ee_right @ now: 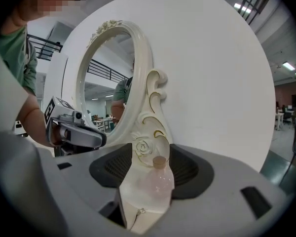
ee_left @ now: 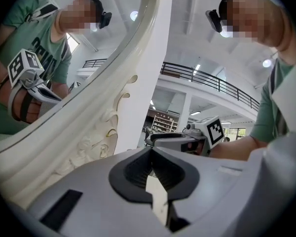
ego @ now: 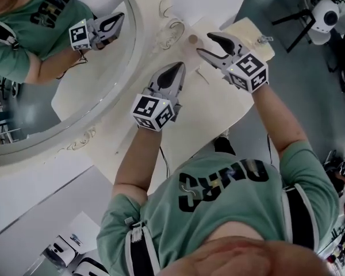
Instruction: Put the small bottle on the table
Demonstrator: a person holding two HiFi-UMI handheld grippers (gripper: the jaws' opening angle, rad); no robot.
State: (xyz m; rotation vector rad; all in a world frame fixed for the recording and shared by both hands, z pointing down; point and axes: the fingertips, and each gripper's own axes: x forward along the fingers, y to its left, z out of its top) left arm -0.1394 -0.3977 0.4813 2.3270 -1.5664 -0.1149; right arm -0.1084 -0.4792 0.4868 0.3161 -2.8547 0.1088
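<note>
The small bottle (ego: 192,39), clear pinkish with a cork-coloured cap, stands upright on the cream table (ego: 218,114) by the carved foot of the mirror. In the right gripper view the bottle (ee_right: 160,179) shows in the gap between the jaws, with neither pad touching it. My right gripper (ego: 203,43) is open, its fingertips just right of the bottle. My left gripper (ego: 181,65) hovers over the table nearer to me, jaws together and empty; in its own view the tips (ee_left: 152,152) meet.
A large oval mirror (ego: 75,85) in an ornate cream frame (ee_right: 148,107) stands along the table's left and reflects the person and a gripper. A small metal piece (ego: 264,38) lies at the table's far corner. Beyond the table, a tripod (ego: 299,16) stands on grey floor.
</note>
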